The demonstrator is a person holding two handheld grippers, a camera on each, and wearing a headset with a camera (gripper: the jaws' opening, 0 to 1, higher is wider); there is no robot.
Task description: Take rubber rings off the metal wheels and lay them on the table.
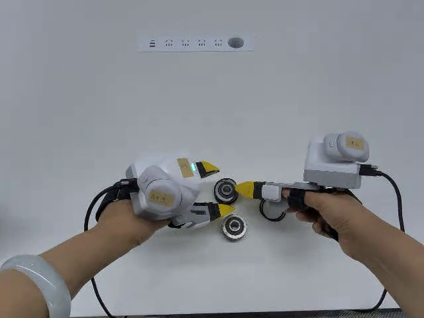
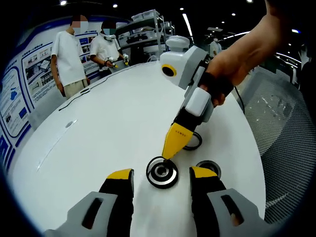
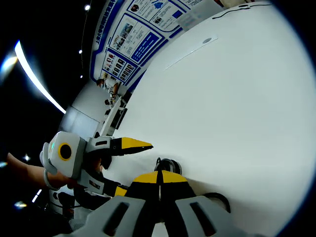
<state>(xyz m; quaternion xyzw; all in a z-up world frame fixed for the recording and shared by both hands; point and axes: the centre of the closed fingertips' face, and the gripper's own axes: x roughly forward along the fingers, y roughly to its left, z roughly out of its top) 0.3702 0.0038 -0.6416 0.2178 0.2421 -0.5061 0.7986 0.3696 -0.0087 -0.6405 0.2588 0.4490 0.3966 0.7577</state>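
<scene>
At the white table [image 1: 199, 99], our left gripper [image 1: 218, 188] stands with its jaws wide apart on either side of a metal wheel [image 1: 226, 191], gripping nothing. Our right gripper [image 1: 245, 190], jaws pressed together into one yellow point, meets that wheel's rim from the right. Whether it has caught the edge of the fitted ring [image 2: 162, 186] we cannot tell. A second wheel [image 1: 234, 227] lies just on our side of the first, and a loose ring [image 1: 271, 212] rests on the table to its right, beneath the right gripper. We judge the wheel stiff and heavy enough to sit flat, yet apt to slide on the smooth top, so the left jaws should close on its sides to steady it. The rubber looks soft, stretchy and grippy; the place to take it is its outer lip, peeling outward.
</scene>
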